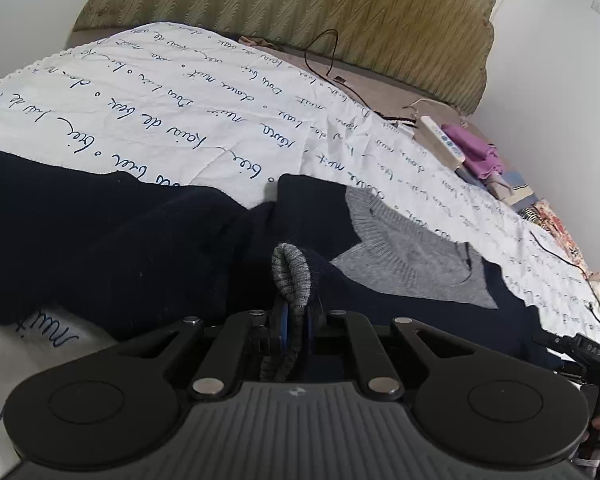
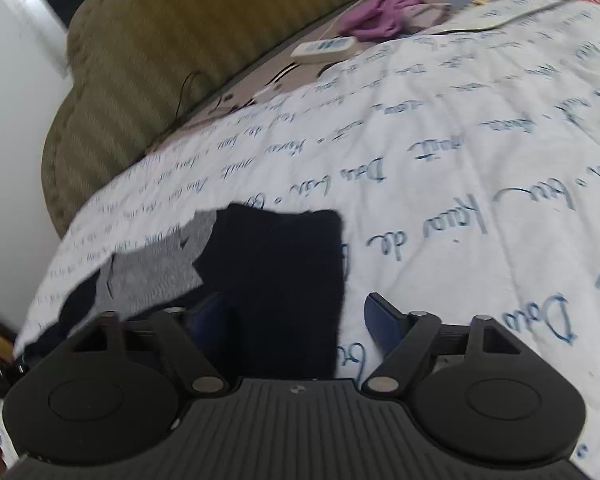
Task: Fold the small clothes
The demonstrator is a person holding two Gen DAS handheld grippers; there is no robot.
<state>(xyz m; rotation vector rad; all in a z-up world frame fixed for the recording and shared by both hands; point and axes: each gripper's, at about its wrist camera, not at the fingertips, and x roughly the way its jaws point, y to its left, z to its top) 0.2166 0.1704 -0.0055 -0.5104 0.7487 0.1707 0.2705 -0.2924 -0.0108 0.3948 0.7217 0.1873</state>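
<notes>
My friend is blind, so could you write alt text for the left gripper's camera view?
The left gripper is shut on the grey ribbed cuff of a navy sweater spread over a white bedspread printed with blue handwriting. An olive headboard stands behind.

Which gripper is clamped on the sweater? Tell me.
The left gripper: its jaws are shut on the grey cuff of the navy sweater. The right gripper is open, holding nothing.

Wide bare stretch of white quilt (image 2: 460,168) w/ blue script lies open right of the navy sweater (image 2: 284,280). Obstacles sit along the far edge near the green headboard (image 2: 172,40): black cable (image 1: 324,52), white remote (image 2: 324,48), purple cloth (image 2: 384,12).
</notes>
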